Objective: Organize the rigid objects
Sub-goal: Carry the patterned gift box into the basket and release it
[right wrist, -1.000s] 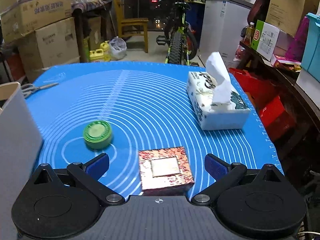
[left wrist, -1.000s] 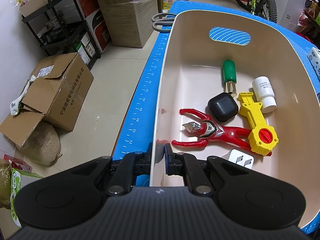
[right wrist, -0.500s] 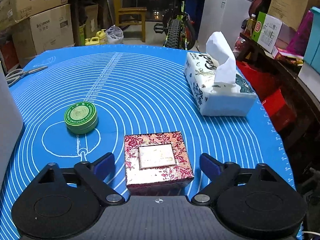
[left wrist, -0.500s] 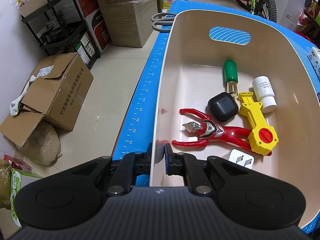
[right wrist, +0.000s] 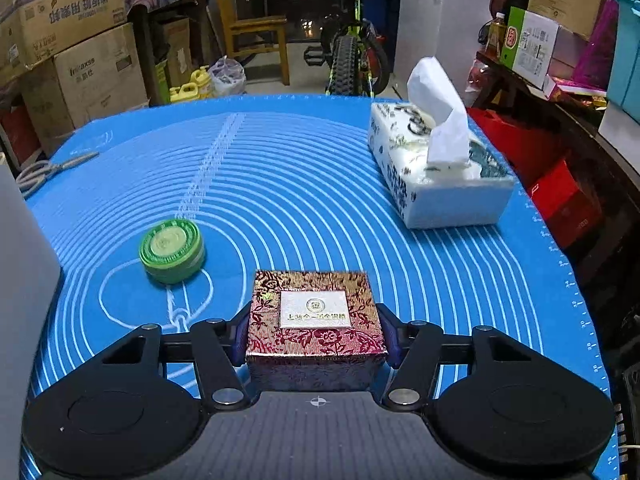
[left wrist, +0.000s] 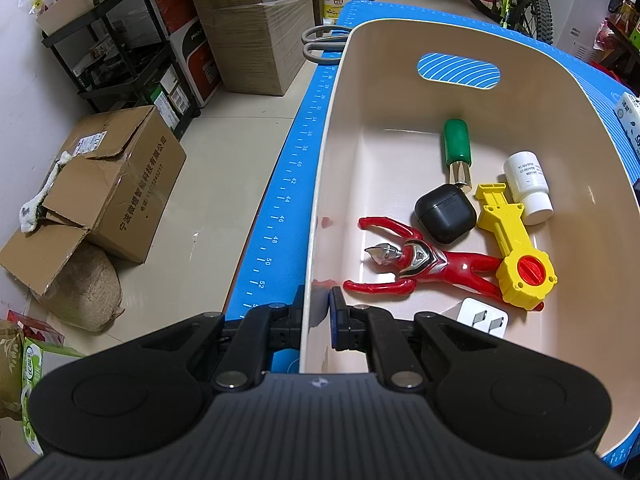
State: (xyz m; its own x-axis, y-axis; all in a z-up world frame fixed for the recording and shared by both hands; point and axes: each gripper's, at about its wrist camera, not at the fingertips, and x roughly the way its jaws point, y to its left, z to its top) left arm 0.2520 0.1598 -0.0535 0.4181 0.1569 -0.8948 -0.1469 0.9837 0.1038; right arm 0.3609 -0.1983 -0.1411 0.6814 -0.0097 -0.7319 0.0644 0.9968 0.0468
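Blue mat [right wrist: 320, 184], right claw [right wrist: 316, 334] clamping patterned box [right wrist: 316, 320], left claw [left wrist: 316, 316] pinching bin wall [left wrist: 316, 240]

A cluttered home storeroom or garage: stacked brown cardboard boxes [left wrist: 256, 28] line the tiled floor, a black metal shelving rack [left wrist: 120, 40] holds goods, and a green-framed bicycle [right wrist: 352, 52] stands near a wooden chair [right wrist: 256, 28] beyond the blue-matted desk [right wrist: 304, 184].
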